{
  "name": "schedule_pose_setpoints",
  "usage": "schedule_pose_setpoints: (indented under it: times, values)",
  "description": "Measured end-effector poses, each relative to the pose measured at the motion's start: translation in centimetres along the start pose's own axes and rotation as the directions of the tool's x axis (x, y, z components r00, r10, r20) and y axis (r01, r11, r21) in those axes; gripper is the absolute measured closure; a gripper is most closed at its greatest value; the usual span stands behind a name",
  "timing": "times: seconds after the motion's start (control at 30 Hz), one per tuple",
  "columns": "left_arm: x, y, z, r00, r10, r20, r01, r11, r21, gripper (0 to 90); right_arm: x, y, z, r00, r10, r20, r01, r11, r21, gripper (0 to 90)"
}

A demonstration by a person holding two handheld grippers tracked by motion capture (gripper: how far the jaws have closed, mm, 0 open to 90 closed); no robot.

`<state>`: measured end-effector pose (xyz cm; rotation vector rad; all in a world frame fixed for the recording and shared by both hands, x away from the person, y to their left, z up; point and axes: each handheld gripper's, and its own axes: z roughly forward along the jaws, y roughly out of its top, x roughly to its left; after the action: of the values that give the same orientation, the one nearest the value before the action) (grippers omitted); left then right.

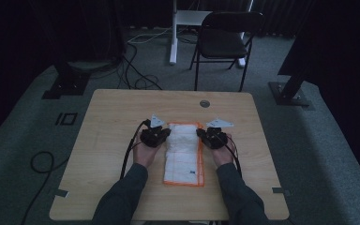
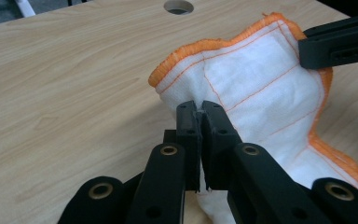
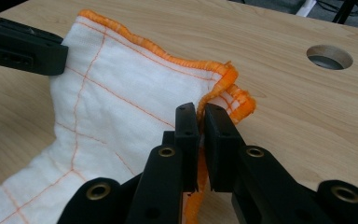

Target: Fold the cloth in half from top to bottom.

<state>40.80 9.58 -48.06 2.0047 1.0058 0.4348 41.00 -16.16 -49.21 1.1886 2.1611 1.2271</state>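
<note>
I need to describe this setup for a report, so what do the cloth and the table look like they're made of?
The cloth looks like soft woven cotton or gauze: matte white, thin orange grid lines, a stitched orange hem, and it folds limply where the left gripper and right gripper pinch it. The table looks like light wood-grain laminate or veneer, smooth with a faint sheen; which one can't be told.

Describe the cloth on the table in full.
The cloth is white, loosely woven, with thin orange grid lines and a thick orange stitched hem. It lies lengthwise mid-table, folded. Its far end is lifted and rumpled: the left gripper pinches one far corner, the right gripper the other, at the hem. The near end rests flat.
</note>
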Motion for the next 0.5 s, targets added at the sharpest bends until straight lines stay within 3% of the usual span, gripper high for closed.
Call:
schedule_pose_setpoints:
  times: [0.5]
  values:
    - [-1.2,-0.8,-2.1,0.9995,0.013,0.029,-0.012,0.9997,-0.021,87.4,1.1,-0.8,-2.1,0.9995,-0.015,-0.029,0.015,1.0,-0.019,84.8]
